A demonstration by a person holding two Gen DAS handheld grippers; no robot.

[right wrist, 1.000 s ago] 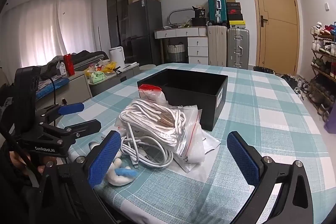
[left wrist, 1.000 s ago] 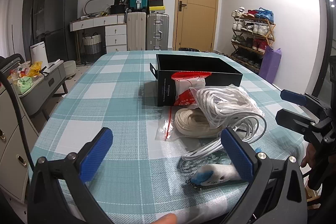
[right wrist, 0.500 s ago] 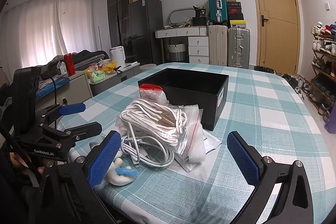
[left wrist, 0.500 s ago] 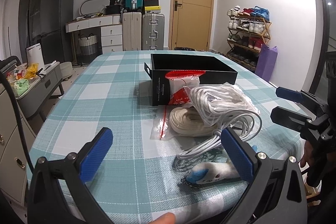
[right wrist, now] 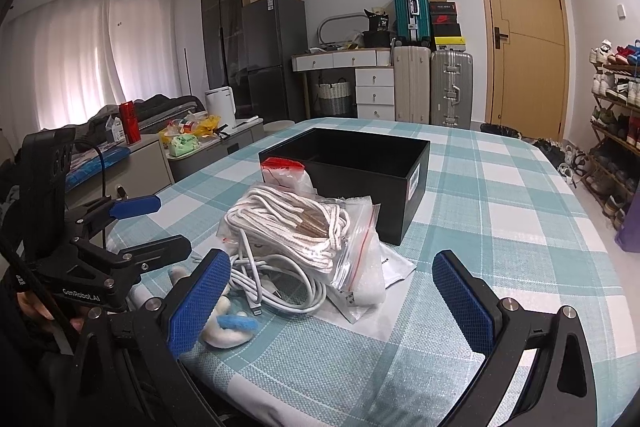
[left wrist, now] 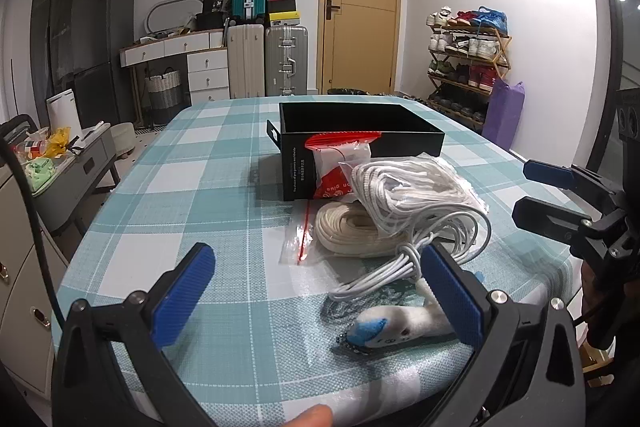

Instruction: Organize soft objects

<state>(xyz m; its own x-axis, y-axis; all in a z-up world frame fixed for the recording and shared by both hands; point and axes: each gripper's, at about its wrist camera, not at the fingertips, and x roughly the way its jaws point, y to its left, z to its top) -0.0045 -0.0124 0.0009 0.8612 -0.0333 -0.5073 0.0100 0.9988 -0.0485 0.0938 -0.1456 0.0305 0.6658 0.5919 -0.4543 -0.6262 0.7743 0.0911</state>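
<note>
— Any readable markings on my feed?

— Item one: "CenRobot.AI", white letters on the black body of the left gripper point(right wrist: 150, 227), seen from my right wrist camera.

— Anything on the black box point(left wrist: 400, 143)?

— Item two: vertical white print on its near wall, too small for me to read. Item three: red-and-white bag point(left wrist: 340, 167) leaning on it, partial white lettering, looks like "give", uncertain.

— Background?

— Item four: number "38" on a dark box point(right wrist: 383, 23) atop the drawers.
</note>
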